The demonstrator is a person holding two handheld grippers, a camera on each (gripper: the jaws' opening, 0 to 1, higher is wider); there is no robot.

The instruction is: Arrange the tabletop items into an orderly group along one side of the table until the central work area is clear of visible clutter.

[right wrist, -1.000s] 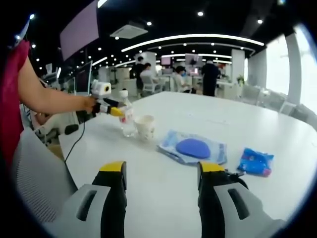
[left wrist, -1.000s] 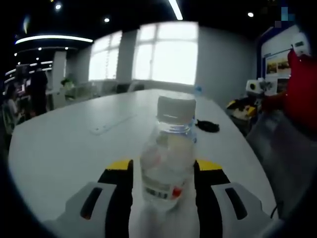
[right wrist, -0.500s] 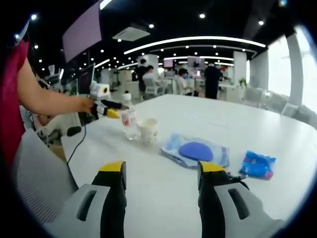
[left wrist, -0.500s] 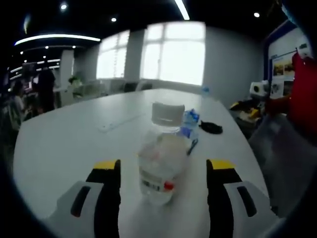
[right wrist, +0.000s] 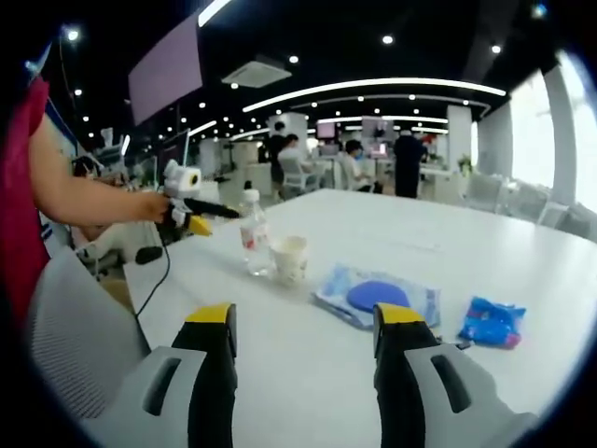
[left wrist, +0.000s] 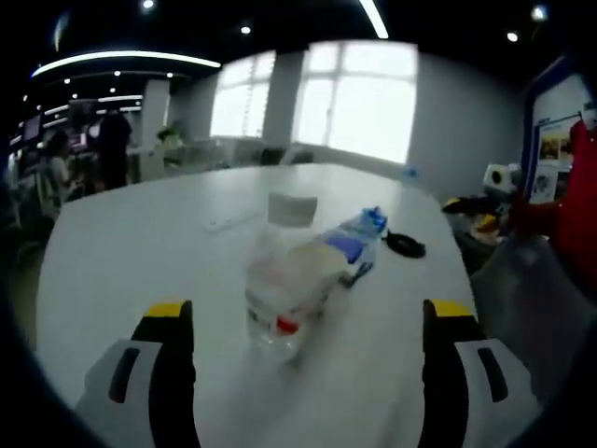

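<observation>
Two spread tools: your left tool point(left wrist: 303, 322) is sitting wide around the bottle point(left wrist: 280, 294) near the worktop point(left wrist: 140, 243) edge beside the cup point(right wrist: 289, 259); a careless sideways nudge risks toppling it

A clear water bottle point(right wrist: 253, 233) with a white cap and red-marked label stands upright on the white desk point(right wrist: 522, 271). A white paper cup point(right wrist: 290, 259) sits just beside it at 3 o'clock, then a blue-and-white flat packet point(right wrist: 378, 297) and a small blue pouch point(right wrist: 492, 323) farther along.
</observation>
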